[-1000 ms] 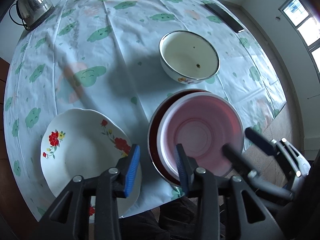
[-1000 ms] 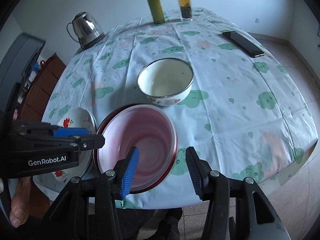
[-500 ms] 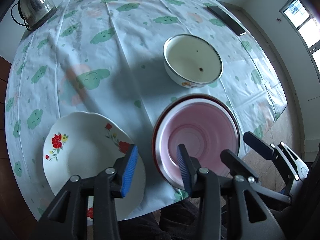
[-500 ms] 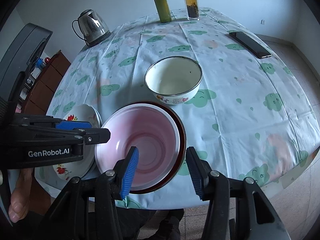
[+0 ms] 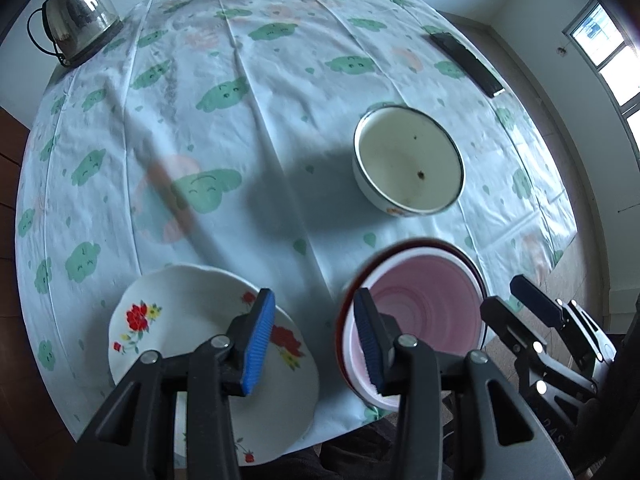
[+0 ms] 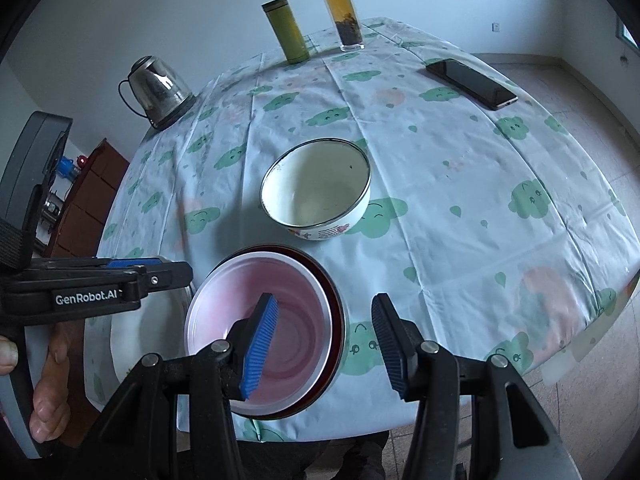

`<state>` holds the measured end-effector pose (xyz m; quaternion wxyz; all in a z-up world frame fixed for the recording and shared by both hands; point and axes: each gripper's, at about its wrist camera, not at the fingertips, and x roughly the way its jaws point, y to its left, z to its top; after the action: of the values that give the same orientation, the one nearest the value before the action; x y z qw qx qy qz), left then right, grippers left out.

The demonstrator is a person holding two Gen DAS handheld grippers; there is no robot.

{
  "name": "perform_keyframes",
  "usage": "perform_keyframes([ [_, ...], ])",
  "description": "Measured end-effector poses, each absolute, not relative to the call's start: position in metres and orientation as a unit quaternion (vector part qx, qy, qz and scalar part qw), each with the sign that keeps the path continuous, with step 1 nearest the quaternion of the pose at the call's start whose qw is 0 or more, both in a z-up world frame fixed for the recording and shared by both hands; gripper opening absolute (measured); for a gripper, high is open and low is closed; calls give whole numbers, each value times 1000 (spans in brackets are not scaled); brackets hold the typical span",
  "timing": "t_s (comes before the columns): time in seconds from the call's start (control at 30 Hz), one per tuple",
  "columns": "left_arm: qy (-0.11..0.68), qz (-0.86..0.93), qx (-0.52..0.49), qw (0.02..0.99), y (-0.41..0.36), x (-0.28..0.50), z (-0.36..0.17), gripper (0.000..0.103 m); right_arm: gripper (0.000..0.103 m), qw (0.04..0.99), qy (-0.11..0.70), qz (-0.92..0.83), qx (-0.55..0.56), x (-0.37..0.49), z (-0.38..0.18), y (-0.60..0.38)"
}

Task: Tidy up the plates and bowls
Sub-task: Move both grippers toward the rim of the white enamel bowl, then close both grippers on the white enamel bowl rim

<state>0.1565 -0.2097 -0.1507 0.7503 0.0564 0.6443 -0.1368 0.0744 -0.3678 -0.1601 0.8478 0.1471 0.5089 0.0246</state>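
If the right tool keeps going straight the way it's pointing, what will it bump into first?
Probably the pink bowl. The right tool is open and points steeply down at the right edge of that bowl, which sits inside a dark red bowl near the table's edge. How high the tool hangs is unclear.

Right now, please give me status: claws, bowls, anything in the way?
Both claws open, empty: left, right. Pink bowl nested in dark bowl near table edge; white bowl and plate apart. Nothing in the way.
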Motion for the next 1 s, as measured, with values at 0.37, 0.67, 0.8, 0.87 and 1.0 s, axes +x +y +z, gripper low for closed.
perform_keyframes([
  [0.37,637,-158,76,750,-225,189,-149,41,52,838,515,3,181,96,-161,-389],
  [0.67,630,-173,91,751,-248,217,-154,41,52,826,541,5,159,131,-166,-393],
  [0.8,633,-173,101,748,-257,227,-163,41,52,820,551,5,157,146,-172,-395],
  [0.87,636,-172,103,745,-259,232,-167,41,52,818,553,6,159,152,-173,-396],
  [1.0,639,-169,110,742,-263,240,-175,41,52,814,560,5,156,165,-176,-398],
])
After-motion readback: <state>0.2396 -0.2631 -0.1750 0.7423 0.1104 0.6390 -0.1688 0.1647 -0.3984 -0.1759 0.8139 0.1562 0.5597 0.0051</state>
